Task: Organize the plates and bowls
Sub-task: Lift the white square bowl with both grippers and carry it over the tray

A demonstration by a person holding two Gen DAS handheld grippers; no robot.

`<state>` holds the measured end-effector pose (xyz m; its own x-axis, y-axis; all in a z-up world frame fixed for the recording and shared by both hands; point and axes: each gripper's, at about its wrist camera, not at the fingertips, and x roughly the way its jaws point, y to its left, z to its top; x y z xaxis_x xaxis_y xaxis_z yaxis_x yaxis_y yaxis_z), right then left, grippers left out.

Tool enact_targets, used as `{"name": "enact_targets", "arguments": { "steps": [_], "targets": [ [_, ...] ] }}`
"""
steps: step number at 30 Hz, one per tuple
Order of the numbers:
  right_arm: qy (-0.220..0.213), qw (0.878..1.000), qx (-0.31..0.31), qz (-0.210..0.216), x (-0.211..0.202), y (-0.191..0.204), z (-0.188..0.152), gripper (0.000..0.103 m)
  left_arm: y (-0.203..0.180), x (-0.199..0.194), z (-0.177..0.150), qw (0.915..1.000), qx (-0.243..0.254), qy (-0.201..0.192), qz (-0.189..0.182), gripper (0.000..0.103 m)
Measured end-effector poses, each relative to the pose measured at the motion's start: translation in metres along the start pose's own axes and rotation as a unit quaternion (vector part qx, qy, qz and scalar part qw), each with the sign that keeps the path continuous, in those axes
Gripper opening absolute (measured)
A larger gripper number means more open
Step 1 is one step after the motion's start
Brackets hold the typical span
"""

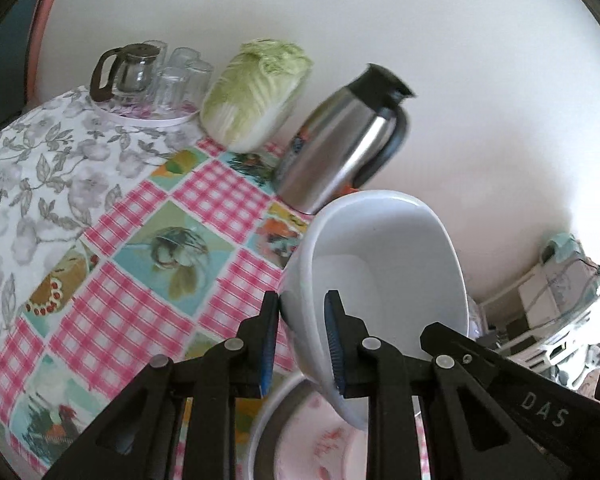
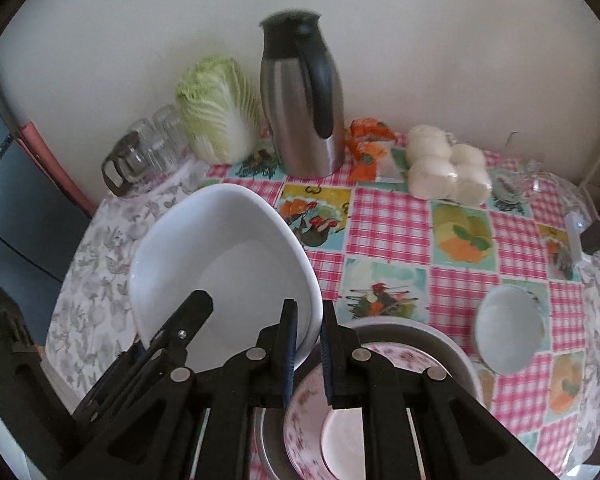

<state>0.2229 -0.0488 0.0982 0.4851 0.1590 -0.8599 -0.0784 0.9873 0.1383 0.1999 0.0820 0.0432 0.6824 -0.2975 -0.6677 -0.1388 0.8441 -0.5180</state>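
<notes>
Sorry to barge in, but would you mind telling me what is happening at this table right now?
A person with a gripper in each hand is sorting dishes. Both the left gripper and the right gripper are clamped on opposite rims of a large white bowl, held tilted above a floral plate that sits in a metal pan. A small white bowl waits on the checked tablecloth.

Your left claw (image 1: pixel 302 344) is showing matte black plastic arms with triangular cut-outs, round silver rivets at the pivots and blue ribbed pads (image 1: pixel 334 348) lining its fingers; white letters "DAS" are running along one side bar. Your right claw (image 2: pixel 308 354) is wearing the same black frame, silver rivets and blue pads (image 2: pixel 290 354).
</notes>
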Motion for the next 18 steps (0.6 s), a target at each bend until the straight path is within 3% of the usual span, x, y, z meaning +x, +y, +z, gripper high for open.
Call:
{"name": "enact_targets", "arguments": {
  "steps": [10, 18],
  "targets": [
    [-0.028, 0.999, 0.019, 0.019, -0.054, -0.031, -0.036, 0.013, -0.044, -0.035, -0.033, 0.9981, 0.060, -0.012, 0.000, 0.024],
    [-0.036, 0.997, 0.053, 0.047, -0.063, -0.059, -0.071, 0.013, -0.062, -0.045, -0.062, 0.9942, 0.106, -0.007, 0.016, 0.024]
  ]
}}
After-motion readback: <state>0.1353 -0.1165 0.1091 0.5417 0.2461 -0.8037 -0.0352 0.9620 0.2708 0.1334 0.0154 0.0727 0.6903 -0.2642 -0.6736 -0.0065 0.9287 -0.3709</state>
